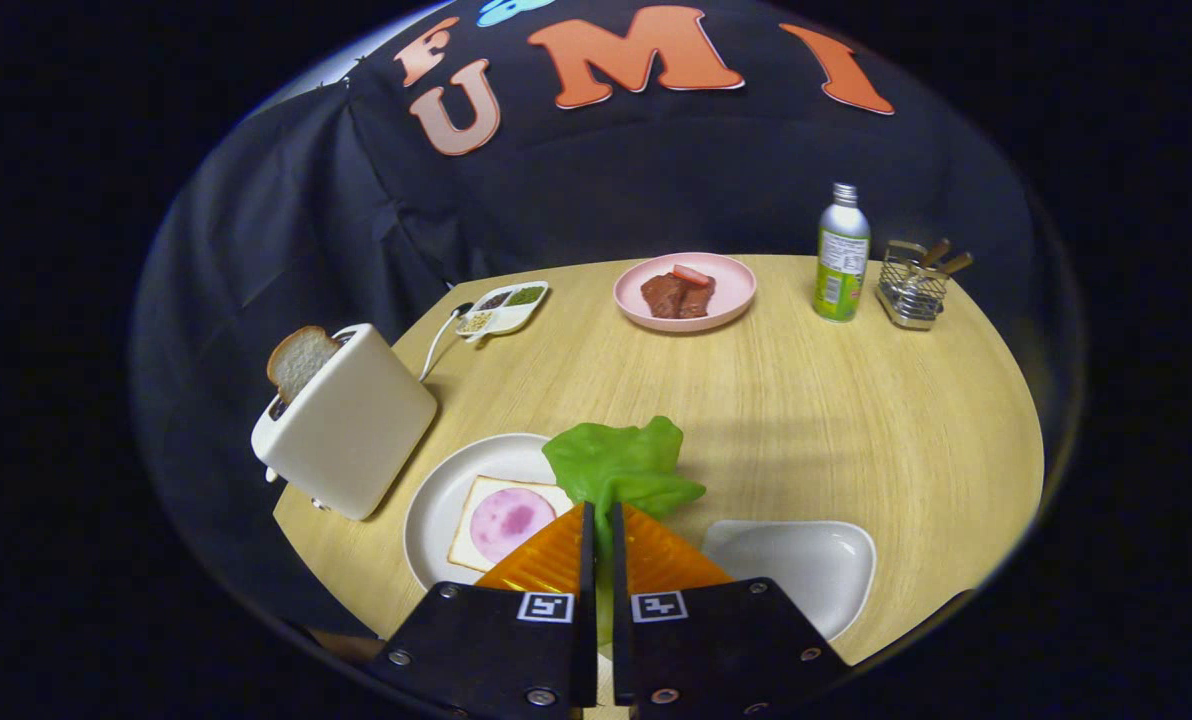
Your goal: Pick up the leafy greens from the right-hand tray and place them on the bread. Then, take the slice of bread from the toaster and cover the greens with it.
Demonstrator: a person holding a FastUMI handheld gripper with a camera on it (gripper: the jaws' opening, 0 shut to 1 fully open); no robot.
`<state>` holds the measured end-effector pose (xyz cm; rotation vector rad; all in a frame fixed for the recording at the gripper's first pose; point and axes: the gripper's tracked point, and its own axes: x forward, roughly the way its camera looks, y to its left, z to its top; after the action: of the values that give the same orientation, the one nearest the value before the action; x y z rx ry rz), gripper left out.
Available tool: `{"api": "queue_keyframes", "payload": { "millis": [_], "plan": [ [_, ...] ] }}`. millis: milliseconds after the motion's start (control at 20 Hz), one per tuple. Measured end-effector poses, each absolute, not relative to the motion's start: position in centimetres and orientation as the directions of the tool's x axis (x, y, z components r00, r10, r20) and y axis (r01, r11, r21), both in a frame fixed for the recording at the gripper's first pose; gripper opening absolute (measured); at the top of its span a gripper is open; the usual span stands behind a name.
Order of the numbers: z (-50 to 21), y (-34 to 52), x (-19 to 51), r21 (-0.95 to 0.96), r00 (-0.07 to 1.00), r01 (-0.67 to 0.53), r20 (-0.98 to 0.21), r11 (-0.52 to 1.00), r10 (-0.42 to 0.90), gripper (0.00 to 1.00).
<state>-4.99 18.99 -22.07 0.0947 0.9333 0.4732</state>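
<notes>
Right now your gripper (599, 515) is clamped on the leafy greens (621, 465) — both fingers press in on the stem end with only a thin slit between them, and the crumpled leaf fans out just ahead of the tips. The greens hang over the gap between the two dishes nearest you: to the left of the fingers sits a round white plate (446, 495), and to the right the white tray (806, 565), whose bare inside shows. On the round plate lies a slice of bread (471, 525) topped with a pink round of ham (511, 520); the near corner of it is hidden behind your left finger, and the leaf's left edge overlaps the plate's rim in the view, though you cannot tell whether it touches anything there. Further left, just beside that plate, stands the cream toaster (351, 425), tilted by the lens, with a second slice of bread (298, 362) sticking up out of its slot; a white cord (436, 345) runs from behind it toward the back. Well beyond the fingers, near the far edge of the wooden table (856, 430), you have a small divided dish (503, 308) holding dark, green and pale fillings, a pink plate (731, 290) with brown meat pieces and something red on top, a bottle with a green label (842, 265), and — just beside the bottle — a wire basket (914, 290) with wooden handles poking out.
</notes>
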Motion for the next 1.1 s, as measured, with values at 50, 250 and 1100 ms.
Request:
{"api": "queue_keyframes", "payload": {
  "millis": [50,250,1100],
  "plan": [
    [-22.1,20.0,-5.3,0.285,0.485,-0.374,-0.751,0.883,0.448,0.07],
    [-22.2,23.6,-6.8,0.315,0.426,-0.445,-0.749,0.838,0.508,0.07],
    [-26.3,27.3,-7.2,0.287,0.335,-0.534,-0.792,0.795,0.511,0.13]
  ]
}}
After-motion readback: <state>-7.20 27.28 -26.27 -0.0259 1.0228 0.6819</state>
